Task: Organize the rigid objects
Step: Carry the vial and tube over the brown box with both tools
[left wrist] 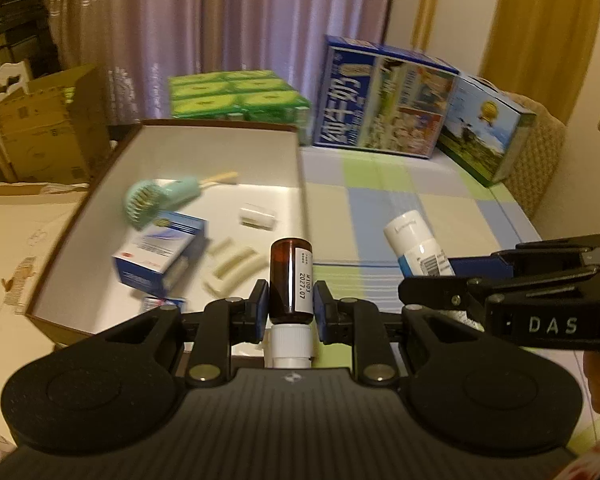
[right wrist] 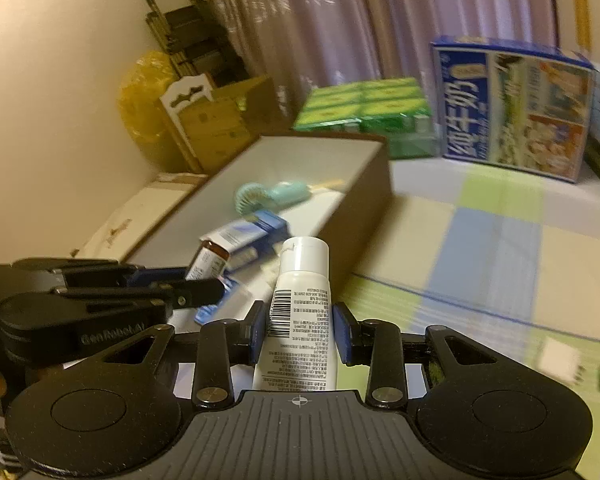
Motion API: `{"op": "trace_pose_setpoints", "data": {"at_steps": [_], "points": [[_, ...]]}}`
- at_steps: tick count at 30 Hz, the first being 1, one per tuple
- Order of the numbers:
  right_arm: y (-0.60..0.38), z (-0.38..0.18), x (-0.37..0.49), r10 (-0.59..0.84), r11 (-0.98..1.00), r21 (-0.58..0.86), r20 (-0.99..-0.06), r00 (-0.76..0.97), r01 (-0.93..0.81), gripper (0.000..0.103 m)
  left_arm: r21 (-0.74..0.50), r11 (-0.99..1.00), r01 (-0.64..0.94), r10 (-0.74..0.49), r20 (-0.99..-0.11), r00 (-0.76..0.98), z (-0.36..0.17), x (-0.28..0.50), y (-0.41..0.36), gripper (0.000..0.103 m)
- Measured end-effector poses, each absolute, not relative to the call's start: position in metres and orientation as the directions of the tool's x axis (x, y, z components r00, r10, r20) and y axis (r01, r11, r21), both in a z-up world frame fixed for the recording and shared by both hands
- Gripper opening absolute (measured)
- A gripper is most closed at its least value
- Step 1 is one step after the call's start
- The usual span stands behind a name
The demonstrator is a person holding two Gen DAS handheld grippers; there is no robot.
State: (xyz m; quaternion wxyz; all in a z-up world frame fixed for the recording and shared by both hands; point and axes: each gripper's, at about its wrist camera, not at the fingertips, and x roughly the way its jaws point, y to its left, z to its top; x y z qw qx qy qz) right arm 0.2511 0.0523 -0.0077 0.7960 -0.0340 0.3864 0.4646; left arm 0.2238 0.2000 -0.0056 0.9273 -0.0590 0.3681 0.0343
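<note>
Here, lying open on the checked mat [left wrist: 400, 200]: the big brown tray box [left wrist: 172, 148], holding a teal fan [left wrist: 156, 198] and blue cartons [left wrist: 160, 254]. Hovering over its near right corner, pinching an amber bottle [left wrist: 291, 280]: left gripper [left wrist: 291, 300]. Just right of it, clamping a white tube [right wrist: 300, 320]: right gripper [right wrist: 299, 322].

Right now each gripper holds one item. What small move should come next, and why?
Probably carry the left gripper forward and left over the open box, then release the brown bottle. The bottle sits near the box's right wall, and similar small items already lie inside. The right gripper can follow with its white tube.
</note>
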Motion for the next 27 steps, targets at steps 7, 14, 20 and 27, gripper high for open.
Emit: {"op": "trace_pose_setpoints", "data": {"at_steps": [7,14,20,27], "points": [[0.104,-0.001,0.252,0.743,0.542,0.331,-0.619,0.256,-0.772,0.032,-0.072,0.987,-0.146,0.06,-0.674,0.737,0.001,0.225,0.243,0.019],[0.144,-0.004,0.259,0.733,0.573,0.333,-0.617,0.287,-0.749,0.032,-0.06,0.986,-0.157,0.075,-0.68,0.729,0.0,0.242,0.277,0.019],[0.166,-0.014,0.269,0.705,0.613,0.325,-0.637,0.312,-0.72,0.032,-0.058,0.988,-0.14,0.061,-0.693,0.718,-0.006,0.259,0.294,0.019],[0.184,-0.03,0.284,0.657,0.663,0.299,-0.672,0.342,-0.686,0.032,-0.069,0.991,-0.112,0.029,-0.719,0.695,-0.019,0.277,0.304,0.019]]}}
